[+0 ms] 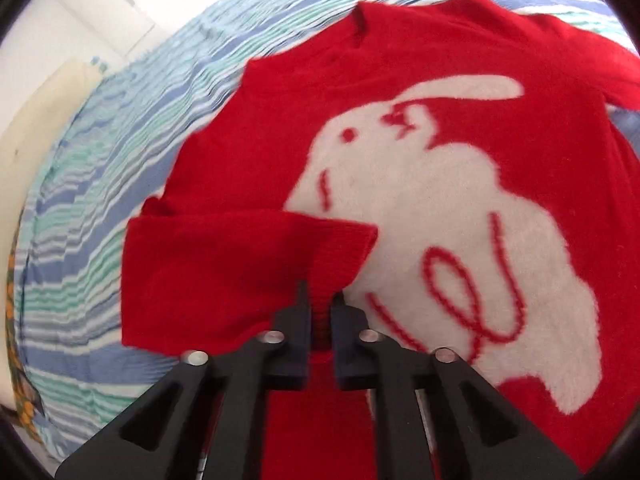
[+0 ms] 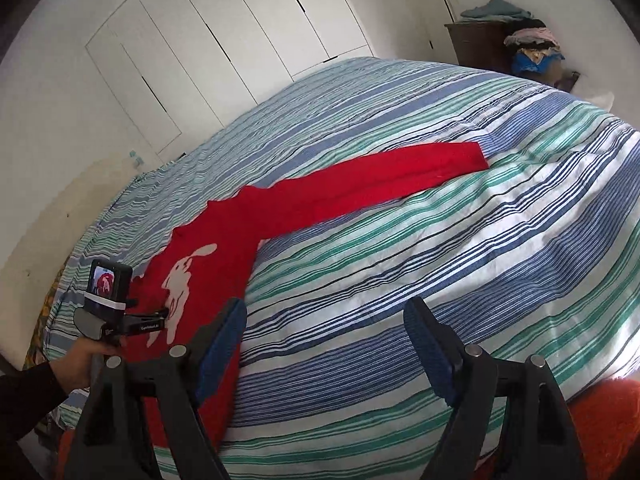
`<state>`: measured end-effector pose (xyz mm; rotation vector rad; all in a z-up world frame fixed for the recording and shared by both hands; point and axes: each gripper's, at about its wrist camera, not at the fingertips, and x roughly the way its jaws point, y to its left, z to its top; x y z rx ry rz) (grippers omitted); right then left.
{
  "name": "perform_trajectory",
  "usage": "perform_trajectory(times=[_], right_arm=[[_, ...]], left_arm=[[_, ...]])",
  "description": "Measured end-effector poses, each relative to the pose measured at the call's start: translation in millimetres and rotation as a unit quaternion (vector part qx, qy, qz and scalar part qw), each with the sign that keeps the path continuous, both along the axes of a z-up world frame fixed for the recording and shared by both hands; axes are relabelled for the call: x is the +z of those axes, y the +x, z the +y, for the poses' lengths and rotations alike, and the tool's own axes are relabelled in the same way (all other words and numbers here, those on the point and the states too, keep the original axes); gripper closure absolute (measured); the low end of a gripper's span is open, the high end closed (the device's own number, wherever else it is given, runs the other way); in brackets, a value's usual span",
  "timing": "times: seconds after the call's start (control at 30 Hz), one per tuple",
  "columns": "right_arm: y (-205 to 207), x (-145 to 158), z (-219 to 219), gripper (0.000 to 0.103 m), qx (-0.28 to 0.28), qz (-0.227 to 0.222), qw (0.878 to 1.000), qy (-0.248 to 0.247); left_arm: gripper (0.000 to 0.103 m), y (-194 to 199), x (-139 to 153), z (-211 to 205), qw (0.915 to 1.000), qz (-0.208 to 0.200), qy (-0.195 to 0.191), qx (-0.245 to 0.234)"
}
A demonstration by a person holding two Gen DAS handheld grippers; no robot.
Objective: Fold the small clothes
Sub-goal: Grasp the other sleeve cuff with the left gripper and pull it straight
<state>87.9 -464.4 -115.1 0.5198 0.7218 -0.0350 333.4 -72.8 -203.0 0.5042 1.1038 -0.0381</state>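
A red sweater [image 1: 460,92] with a white rabbit [image 1: 420,200] on its front lies flat on the striped bed. My left gripper [image 1: 321,300] is shut on the cuff of its left sleeve [image 1: 240,272], which is folded across the body. In the right wrist view the sweater [image 2: 216,256] lies at the left, and its other sleeve [image 2: 400,176] stretches out over the bed to the right. My right gripper [image 2: 324,320] is open and empty, above the bed beside the sweater's hem. The left gripper [image 2: 160,316] shows there over the sweater.
The striped blue, green and white bedcover [image 2: 440,280] fills most of both views. White wardrobe doors [image 2: 224,40] stand behind the bed. A dark dresser [image 2: 480,44] with piled clothes [image 2: 532,40] stands at the far right. An orange fabric [image 2: 608,420] lies at the near right corner.
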Motion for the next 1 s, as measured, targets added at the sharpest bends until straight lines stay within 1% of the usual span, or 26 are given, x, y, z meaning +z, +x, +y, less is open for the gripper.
perform_trajectory(times=[0.1,0.13,0.17,0.2,0.23,0.27,0.33,0.37,0.47,0.53,0.57,0.63,0.77,0.83,0.9,0.97,1.0], right_arm=[[0.4,-0.1,2.4,0.023,0.001,0.004,1.000,-0.005],[0.7,-1.2,3.7,0.023,0.002,0.006,1.000,-0.007],[0.7,-1.9,4.9,0.023,0.003,0.009,1.000,-0.010],[0.6,-1.5,6.2,0.023,0.003,0.010,1.000,-0.013],[0.8,-1.6,6.9,0.023,0.003,0.010,1.000,-0.016],[1.1,-1.6,7.6,0.023,0.003,0.011,1.000,-0.018],[2.0,-2.8,9.4,0.023,0.004,0.015,1.000,-0.023],[3.0,-3.7,10.2,0.023,0.004,0.018,1.000,-0.025],[6.9,-8.6,13.8,0.023,0.006,0.029,0.999,-0.029],[10.0,-11.5,17.7,0.023,0.010,0.037,0.999,-0.034],[11.5,-12.5,19.9,0.023,0.012,0.040,0.998,-0.037],[15.1,-14.7,24.5,0.023,0.016,0.046,0.998,-0.044],[21.4,-20.9,31.2,0.023,0.024,0.057,0.997,-0.050],[23.8,-24.5,33.3,0.023,0.026,0.065,0.996,-0.051],[25.2,-27.4,34.5,0.023,0.028,0.071,0.996,-0.054],[25.5,-28.0,34.3,0.023,0.026,0.073,0.995,-0.055],[25.4,-27.8,34.0,0.023,0.025,0.073,0.995,-0.055]], left_arm=[[0.097,3.4,27.1,31.7,0.9973,-0.016,-0.067,0.025],[0.097,4.4,40.5,49.4,0.9945,-0.024,-0.094,0.039],[0.097,6.2,59.1,78.0,0.9891,-0.035,-0.128,0.064],[0.097,7.6,68.4,95.8,0.9847,-0.041,-0.148,0.082],[0.097,9.3,84.0,133.8,0.9751,-0.051,-0.181,0.118],[0.097,8.1,91.1,159.9,0.9674,-0.057,-0.200,0.145],[0.097,5.8,99.2,223.1,0.9484,-0.067,-0.229,0.209],[0.097,4.6,100.1,257.8,0.9391,-0.072,-0.230,0.245],[0.097,-6.7,89.0,330.1,0.9198,-0.080,-0.207,0.324],[0.097,-14.0,76.8,360.4,0.9100,-0.079,-0.194,0.358],[0.097,-19.2,69.8,371.4,0.9066,-0.079,-0.186,0.371],[0.097,-27.5,60.2,383.9,0.9032,-0.085,-0.166,0.387],[0.098,-33.2,52.4,399.7,0.8977,-0.092,-0.133,0.410],[0.098,-31.2,51.7,406.2,0.8985,-0.095,-0.112,0.414],[0.098,-31.2,50.0,408.2,0.9015,-0.096,-0.083,0.414],[0.098,-30.0,40.5,412.1,0.9030,-0.086,-0.059,0.417],[0.098,-27.6,36.1,414.9,0.9022,-0.080,-0.055,0.420]])
